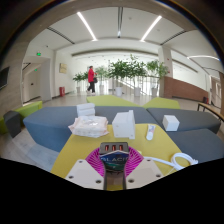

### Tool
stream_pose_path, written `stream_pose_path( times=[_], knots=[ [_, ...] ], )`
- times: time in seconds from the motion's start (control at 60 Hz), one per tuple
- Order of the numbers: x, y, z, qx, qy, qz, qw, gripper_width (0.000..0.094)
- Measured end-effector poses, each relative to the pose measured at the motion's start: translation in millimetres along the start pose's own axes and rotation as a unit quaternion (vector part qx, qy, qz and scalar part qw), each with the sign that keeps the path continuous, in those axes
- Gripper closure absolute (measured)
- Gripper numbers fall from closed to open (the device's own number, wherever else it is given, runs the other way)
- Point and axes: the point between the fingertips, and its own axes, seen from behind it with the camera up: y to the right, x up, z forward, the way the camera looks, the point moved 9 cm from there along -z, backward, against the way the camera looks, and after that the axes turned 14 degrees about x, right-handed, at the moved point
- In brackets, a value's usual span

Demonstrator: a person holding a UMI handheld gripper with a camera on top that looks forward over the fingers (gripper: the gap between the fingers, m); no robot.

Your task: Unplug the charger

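Note:
A black charger (113, 158) with "BLACK" printed on it and three copper-coloured ports on its top face sits between my fingers. My gripper (113, 164) is shut on it, with the pink pads (96, 162) pressing on both of its sides. The charger is held over a yellow table (75, 150). A white cable (182, 160) lies looped on the table to the right of the fingers. I cannot see any socket or power strip.
Beyond the fingers on the table stand a crumpled white bag (88, 126), a white box (123, 124), a small white piece (150, 131) and a white cube (171, 122). Grey seats (45, 125) ring the table. Plants (125, 70) and a person in red (91, 77) are far behind.

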Motion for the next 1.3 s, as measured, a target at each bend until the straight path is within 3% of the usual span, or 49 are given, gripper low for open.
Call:
stream_pose_path(
  times=[0.217,0.367,0.5,0.583,0.683,0.783,0.967,1.183,1.217,1.267,1.3],
  knots=[
    [13.4,-4.4,-12.7,-0.005,-0.021,0.017,1.000,0.0777],
    [116.6,-2.0,-58.4,-0.023,0.092,-0.035,0.995,0.0779],
    [153.7,18.7,-105.8,-0.042,0.122,-0.039,0.991,0.0774],
    [134.5,48.1,-117.2,-0.067,0.088,-0.037,0.993,0.0758],
    [67.4,74.8,-112.7,-0.079,-0.013,-0.007,0.997,0.0735],
    [4.5,92.3,-101.8,-0.080,-0.077,0.013,0.994,0.0722],
    [-47.9,98.1,-78.9,-0.055,-0.150,0.016,0.987,0.0688],
    [-42.3,95.7,-74.7,-0.043,-0.174,0.013,0.984,0.0541],
    [-39.1,93.0,-77.2,-0.037,-0.173,0.021,0.984,0.0432],
    [-31.9,88.8,-85.1,-0.032,-0.168,0.024,0.985,0.0167],
    [-26.4,86.4,-90.8,-0.029,-0.163,0.021,0.986,0.0074]
  ],
)
